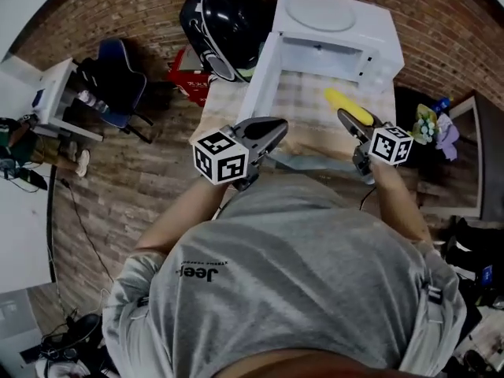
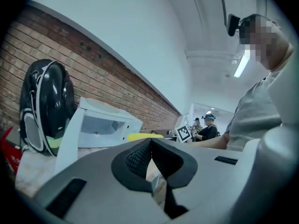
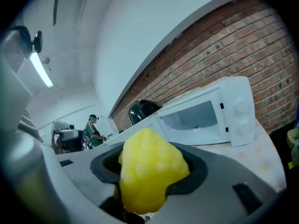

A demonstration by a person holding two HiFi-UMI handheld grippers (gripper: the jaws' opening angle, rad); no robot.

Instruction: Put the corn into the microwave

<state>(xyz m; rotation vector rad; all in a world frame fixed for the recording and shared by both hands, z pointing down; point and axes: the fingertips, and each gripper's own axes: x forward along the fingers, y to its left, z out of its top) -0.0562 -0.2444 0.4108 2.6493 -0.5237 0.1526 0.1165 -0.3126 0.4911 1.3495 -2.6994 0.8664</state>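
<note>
The desk (image 1: 303,101) carried the microwave (image 1: 335,46) ahead of both hand-held grippers, its door open so the cavity stood ready. My left hand-held gripper (image 1: 272,132) was clenched on nothing, spare. My right hand-held gripper (image 1: 352,124) grasped the corn (image 1: 349,105), aimed at that opening but short of it.

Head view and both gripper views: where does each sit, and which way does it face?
Head view: on the head, steeply down at table, microwave, corn; shows shirt, left gripper, right gripper.
Left gripper view: on left gripper, along shut jaws toward microwave and helmet; shirt at right.
Right gripper view: on right gripper, along jaws gripping corn, toward microwave; own body unclear.
Shared: all three see the open microwave.
</note>
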